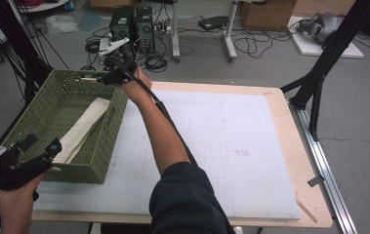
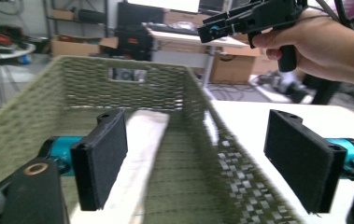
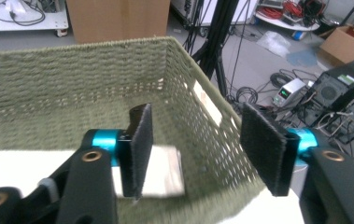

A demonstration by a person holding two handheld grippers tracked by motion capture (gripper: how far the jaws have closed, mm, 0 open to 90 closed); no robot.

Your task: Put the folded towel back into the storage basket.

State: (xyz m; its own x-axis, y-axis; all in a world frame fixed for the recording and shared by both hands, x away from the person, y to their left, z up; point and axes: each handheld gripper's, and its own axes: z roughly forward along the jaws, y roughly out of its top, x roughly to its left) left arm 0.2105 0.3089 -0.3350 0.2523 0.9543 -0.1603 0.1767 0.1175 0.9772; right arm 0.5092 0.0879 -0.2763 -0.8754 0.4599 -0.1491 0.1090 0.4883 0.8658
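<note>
A green woven basket (image 1: 119,105) stands on the left part of the table, and a folded cream cloth (image 1: 82,127) lies lengthwise inside it. My left gripper (image 1: 43,146) is at the basket's near left corner. Its jaws stand wide open (image 2: 202,163) astride the basket's right wall (image 2: 221,154), with the cloth (image 2: 139,144) below the left pad and nothing gripped. My right gripper (image 1: 105,77) hangs over the basket's far right corner. It is open (image 3: 193,149) above the wall (image 3: 62,70), apart from the cloth end (image 3: 163,172). The right gripper (image 2: 212,30) also shows beyond the basket.
A white mat (image 1: 221,141) covers the wooden table (image 1: 299,161) to the right of the basket. Beyond the far edge are computer towers (image 1: 131,24), cables and table legs on the floor. A black frame leg (image 1: 319,78) stands at the right.
</note>
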